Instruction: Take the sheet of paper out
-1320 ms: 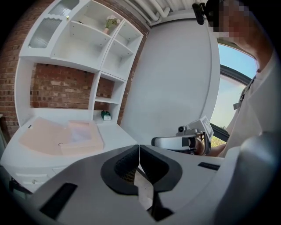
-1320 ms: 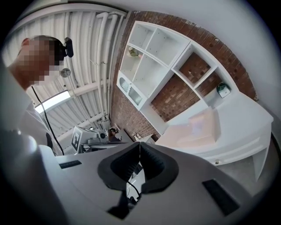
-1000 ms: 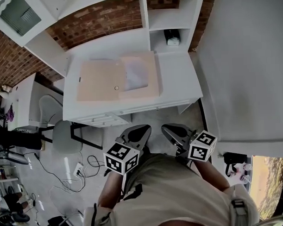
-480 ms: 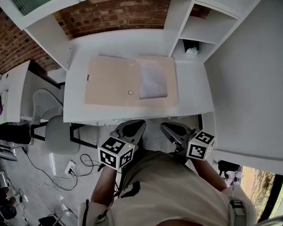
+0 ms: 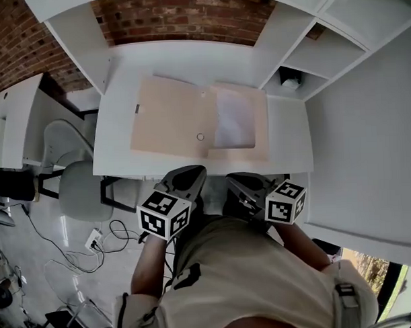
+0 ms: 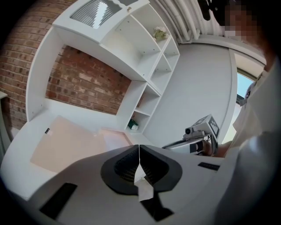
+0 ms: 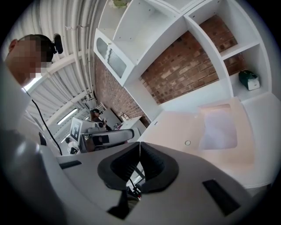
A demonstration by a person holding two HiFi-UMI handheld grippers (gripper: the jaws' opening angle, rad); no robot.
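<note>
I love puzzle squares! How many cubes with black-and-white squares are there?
2. One cube sits on the left gripper, the other cube on the right gripper, both just short of the desk. No others show.

Left gripper (image 5: 190, 175) and right gripper (image 5: 237, 184) side by side, jaws together, both empty.

Support: a white rectangular desk (image 5: 116, 116) stands against a red brick wall (image 5: 187, 16).
On the desk: a flat beige card folder (image 5: 169, 117) lies open, its two leaves spread side by side.
Folder position: it sits in the middle of the top, with its front edge near the desk's front edge.
Bare top: white strips show to the left, right and behind the folder.
Side shelf: an open white shelf compartment (image 5: 317, 89) at the desk's right end holds a small green and white object (image 5: 291, 83).
</note>
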